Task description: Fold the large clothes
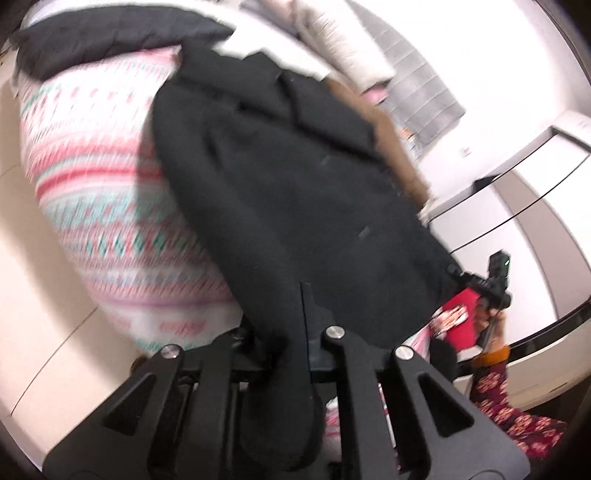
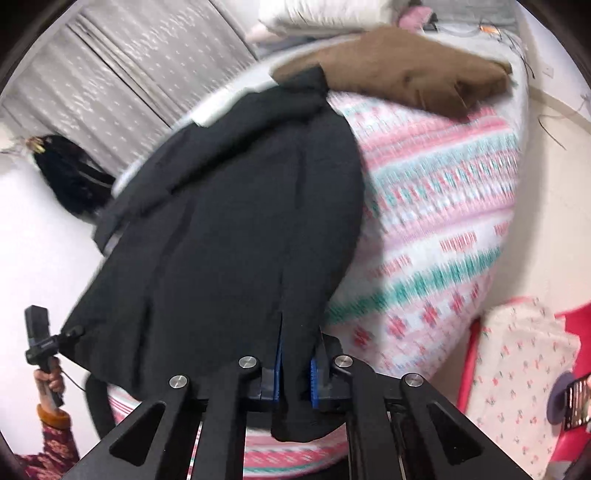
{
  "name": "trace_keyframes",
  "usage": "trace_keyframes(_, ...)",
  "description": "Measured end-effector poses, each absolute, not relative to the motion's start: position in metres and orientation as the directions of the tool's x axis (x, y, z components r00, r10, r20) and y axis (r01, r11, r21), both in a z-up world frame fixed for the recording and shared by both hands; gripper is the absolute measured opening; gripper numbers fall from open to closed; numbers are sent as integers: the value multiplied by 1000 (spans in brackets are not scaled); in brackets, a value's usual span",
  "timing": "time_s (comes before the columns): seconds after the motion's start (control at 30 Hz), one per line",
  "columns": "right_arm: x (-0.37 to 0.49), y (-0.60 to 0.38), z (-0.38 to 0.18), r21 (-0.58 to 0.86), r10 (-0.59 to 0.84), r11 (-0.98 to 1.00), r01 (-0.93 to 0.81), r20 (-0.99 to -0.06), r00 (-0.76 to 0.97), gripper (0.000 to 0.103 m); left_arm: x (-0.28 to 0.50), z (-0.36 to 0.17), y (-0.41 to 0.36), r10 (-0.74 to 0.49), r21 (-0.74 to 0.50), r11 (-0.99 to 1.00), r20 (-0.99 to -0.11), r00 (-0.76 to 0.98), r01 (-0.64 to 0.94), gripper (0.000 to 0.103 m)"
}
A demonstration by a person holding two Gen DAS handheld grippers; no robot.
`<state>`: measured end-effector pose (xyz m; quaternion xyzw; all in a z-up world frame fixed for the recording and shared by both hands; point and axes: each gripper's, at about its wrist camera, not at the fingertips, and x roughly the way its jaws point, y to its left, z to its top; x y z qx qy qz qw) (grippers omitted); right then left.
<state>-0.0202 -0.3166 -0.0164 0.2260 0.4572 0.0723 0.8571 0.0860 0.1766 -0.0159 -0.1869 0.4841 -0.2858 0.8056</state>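
A large black coat (image 1: 280, 177) lies spread along a bed with a pink, white and green patterned cover (image 1: 92, 192). My left gripper (image 1: 295, 325) is shut on the coat's near hem, and black cloth hangs down between its fingers. In the right wrist view the same coat (image 2: 229, 221) stretches away from my right gripper (image 2: 295, 365), whose blue pads (image 2: 277, 363) pinch the hem. Each view shows the other gripper at the far bottom corner of the coat: the right gripper (image 1: 463, 275) and the left gripper (image 2: 74, 330), held by a hand (image 2: 51, 376) in a floral sleeve.
A brown garment (image 2: 399, 70) lies across the bed beyond the coat's collar. A dark cushion or garment (image 1: 110, 40) sits at the bed's far left. White bedding (image 2: 325, 11) is piled at the head. Floral cloth on a red stand (image 2: 517, 369) is beside the bed.
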Motion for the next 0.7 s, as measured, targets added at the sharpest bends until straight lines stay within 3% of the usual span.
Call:
trace_keyframes(0.13,-11,-309,30,439,309,898,27,-674,671,8,111,26,174,-682,-605,727,-582,443,325,10)
trace_keyframes(0.37,41,-311,100,419,235,907,36,-576,783,8,179,84,176,-639,-566,751,-492,592,341,10)
trace_keyframes(0.57,100,-314,121,420,185,905,67,-530,827,8,245,88,182,-578,-543,786,-473,665,296,10)
trace_keyframes(0.7,143,-320,118,422,139,900,112,-519,844,8,293,75,191,-493,-512,832,-508,706,212,10)
